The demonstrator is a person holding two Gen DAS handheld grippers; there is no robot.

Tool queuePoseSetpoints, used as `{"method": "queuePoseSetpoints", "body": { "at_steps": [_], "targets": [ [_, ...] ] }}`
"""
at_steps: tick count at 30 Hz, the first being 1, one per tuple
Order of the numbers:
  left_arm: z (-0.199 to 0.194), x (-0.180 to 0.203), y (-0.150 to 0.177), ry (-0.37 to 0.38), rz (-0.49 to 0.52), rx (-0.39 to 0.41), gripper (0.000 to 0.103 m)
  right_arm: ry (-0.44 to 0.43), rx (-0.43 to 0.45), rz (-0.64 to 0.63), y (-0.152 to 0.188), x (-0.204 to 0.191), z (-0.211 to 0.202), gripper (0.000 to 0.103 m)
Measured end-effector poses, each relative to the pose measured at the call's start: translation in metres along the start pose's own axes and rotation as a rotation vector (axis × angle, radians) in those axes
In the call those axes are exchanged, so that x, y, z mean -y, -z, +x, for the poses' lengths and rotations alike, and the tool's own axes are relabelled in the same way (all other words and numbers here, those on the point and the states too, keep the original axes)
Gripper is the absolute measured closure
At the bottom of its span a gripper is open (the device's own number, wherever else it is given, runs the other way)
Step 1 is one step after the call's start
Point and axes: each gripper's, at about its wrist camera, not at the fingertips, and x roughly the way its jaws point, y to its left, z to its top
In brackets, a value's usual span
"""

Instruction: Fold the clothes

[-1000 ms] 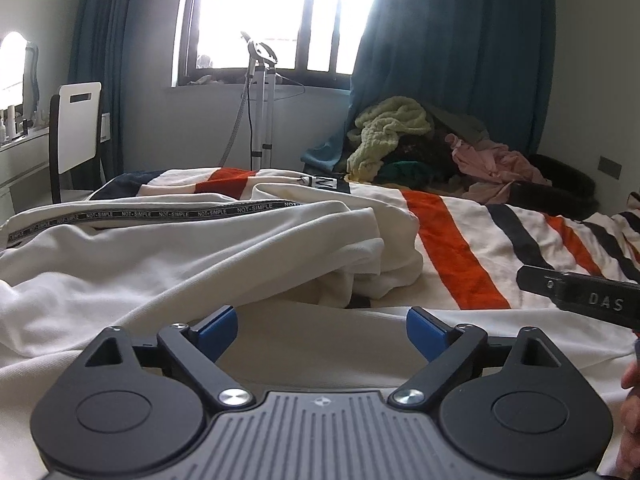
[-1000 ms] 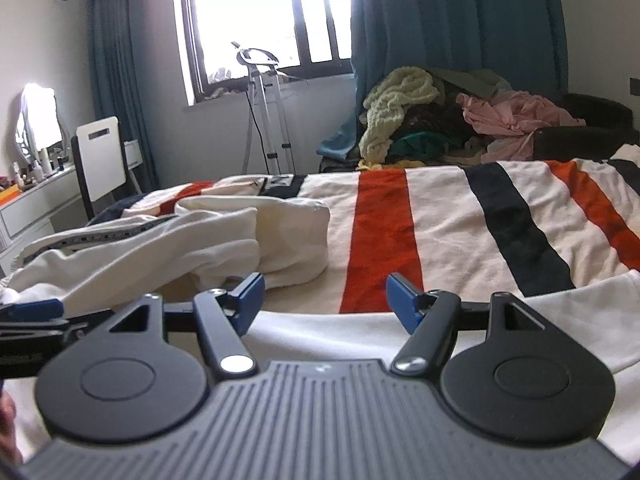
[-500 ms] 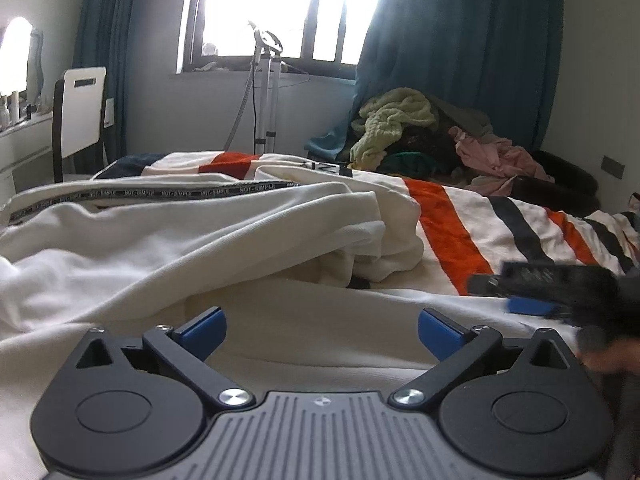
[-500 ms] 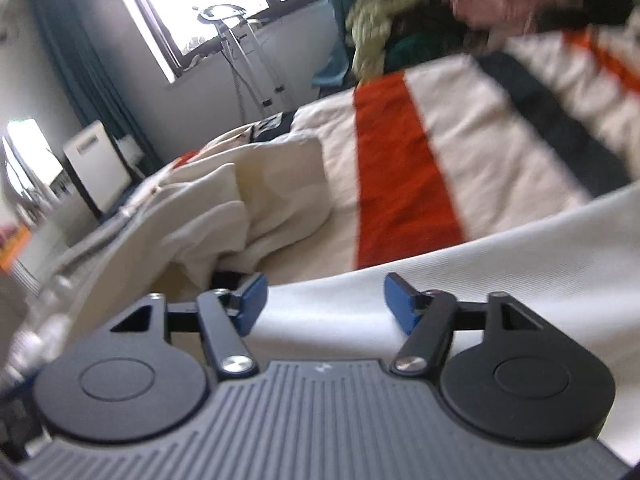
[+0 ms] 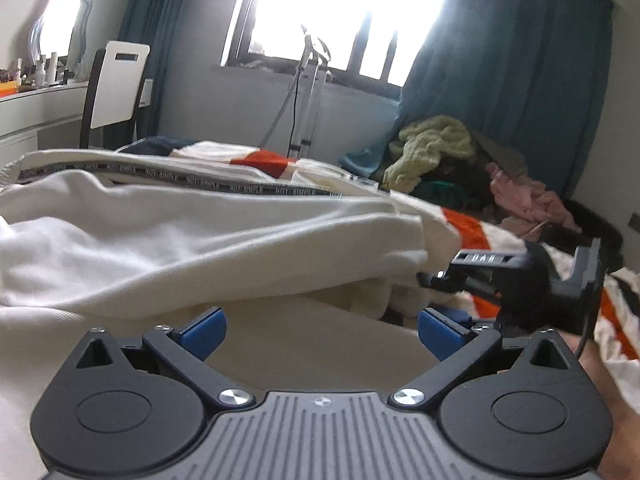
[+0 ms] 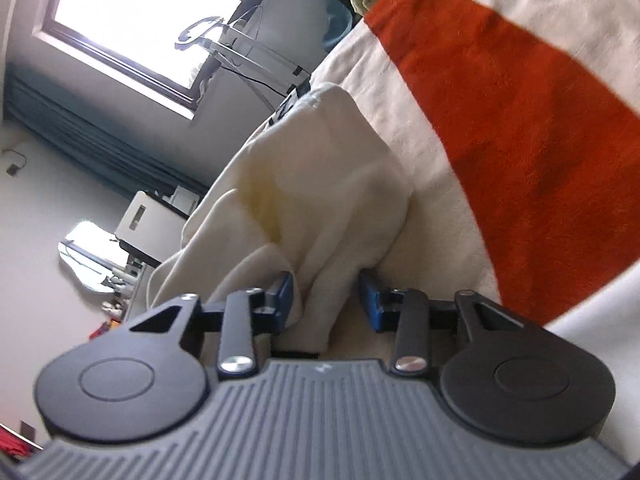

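Note:
A cream sweatshirt [image 5: 200, 248] lies bunched across the bed, with a black printed tape along its far edge. My left gripper [image 5: 320, 330] is open, its blue pads wide apart just above a flat part of the cloth. In the left wrist view my right gripper [image 5: 440, 276] reaches in from the right to the garment's bunched end. In its own rolled view, my right gripper [image 6: 326, 300] has its jaws half closed, with a thick fold of the sweatshirt [image 6: 320, 184] filling most of the gap between the pads.
The bed is covered by a white blanket with orange and dark stripes [image 6: 520, 120]. A pile of other clothes [image 5: 440, 148] sits at the far end by the blue curtain. A white chair [image 5: 118, 84] and a garment steamer stand [image 5: 308, 92] are near the window.
My right gripper swung left, rolled over and pushed onto the sweatshirt's bunched end, and its jaws narrowed around the fold. My left gripper shifted slightly and stayed open.

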Motion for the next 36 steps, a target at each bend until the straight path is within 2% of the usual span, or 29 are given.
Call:
{"method": "queuePoseSetpoints", "body": {
  "at_steps": [1, 3, 7, 11, 18, 21, 22, 33, 36],
  "targets": [
    [0.005, 0.000, 0.001, 0.000, -0.001, -0.009, 0.000, 0.009, 0.004, -0.010, -0.001, -0.001, 0.002, 0.085],
    [0.013, 0.000, 0.005, -0.001, 0.002, -0.030, 0.000, 0.002, 0.017, -0.036, -0.002, -0.006, 0.003, 0.089],
    [0.020, -0.002, 0.008, -0.014, -0.002, -0.043, 0.000, -0.002, 0.109, -0.127, -0.014, -0.028, -0.014, 0.091],
    [0.018, -0.005, 0.009, -0.016, -0.012, -0.047, 0.000, 0.005, 0.234, -0.122, -0.044, -0.038, -0.049, 0.091],
    [0.014, -0.011, 0.005, 0.000, -0.032, -0.044, 0.000, 0.126, 0.482, -0.069, -0.112, -0.022, -0.125, 0.091],
    [0.015, -0.012, 0.003, 0.002, -0.034, -0.050, 0.000, 0.192, 0.555, -0.044, -0.143, -0.004, -0.160, 0.091],
    [0.016, -0.013, 0.003, 0.000, -0.034, -0.055, 0.000, 0.215, 0.564, -0.036, -0.149, 0.004, -0.169, 0.091],
    [0.024, -0.017, 0.004, -0.015, -0.062, -0.095, 0.000, 0.500, 0.396, 0.032, -0.145, 0.105, -0.201, 0.089],
    [0.023, -0.016, 0.004, -0.024, -0.053, -0.091, 0.000, 0.534, 0.397, -0.036, -0.136, 0.091, -0.201, 0.089]
  ]
}}
